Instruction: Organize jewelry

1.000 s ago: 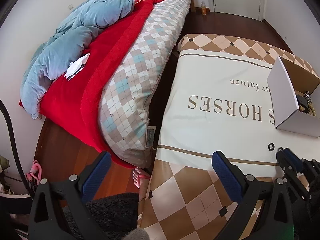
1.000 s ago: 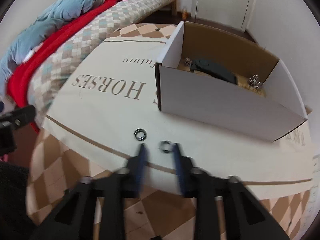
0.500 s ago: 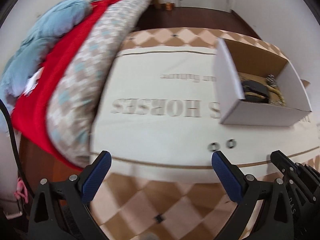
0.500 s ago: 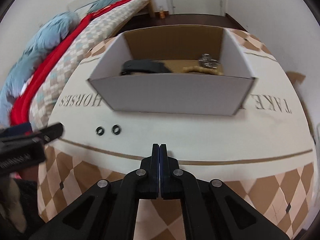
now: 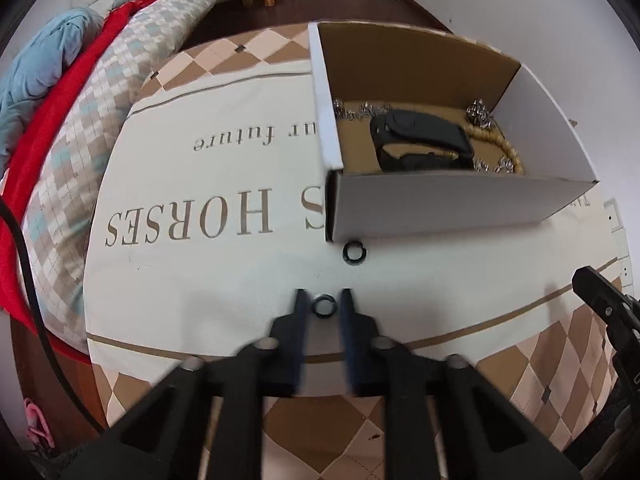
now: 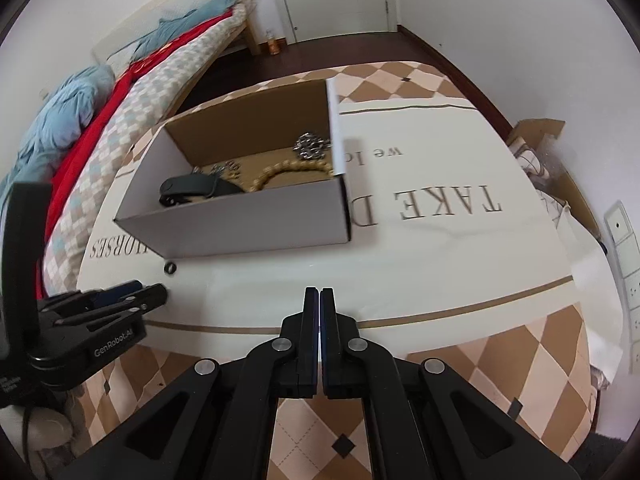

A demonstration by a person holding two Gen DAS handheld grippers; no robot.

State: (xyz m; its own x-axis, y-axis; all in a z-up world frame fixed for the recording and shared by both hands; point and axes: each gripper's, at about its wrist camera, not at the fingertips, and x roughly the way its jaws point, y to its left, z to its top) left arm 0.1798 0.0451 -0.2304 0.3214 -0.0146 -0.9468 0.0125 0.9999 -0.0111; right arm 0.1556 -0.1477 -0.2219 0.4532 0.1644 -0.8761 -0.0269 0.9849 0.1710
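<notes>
- The left claw (image 5: 323, 300) points steeply down at the bench (image 5: 224, 280). Its jaws have just been closing around a small dark ring (image 5: 323, 305); the ring lies flat on the cloth between the fingertips, with a thin gap on each side, so the pads do not yet press it.
- A second ring (image 5: 353, 251) lies a little farther off, just beside the near left corner of the open cardboard box (image 5: 440, 208).
- The box holds a dark case (image 5: 420, 140), a string of beads (image 5: 508, 152) and silvery chain pieces.
- The right claw (image 6: 320, 300) is closed on nothing, hanging over bare cloth to the right, well apart from both rings.
- Handling, as I judge it: the ring looks stiff, light and smooth, likely to skid or flip under uneven pressure. Best to pinch it across its outer rim, pads square, low against the cloth.
</notes>
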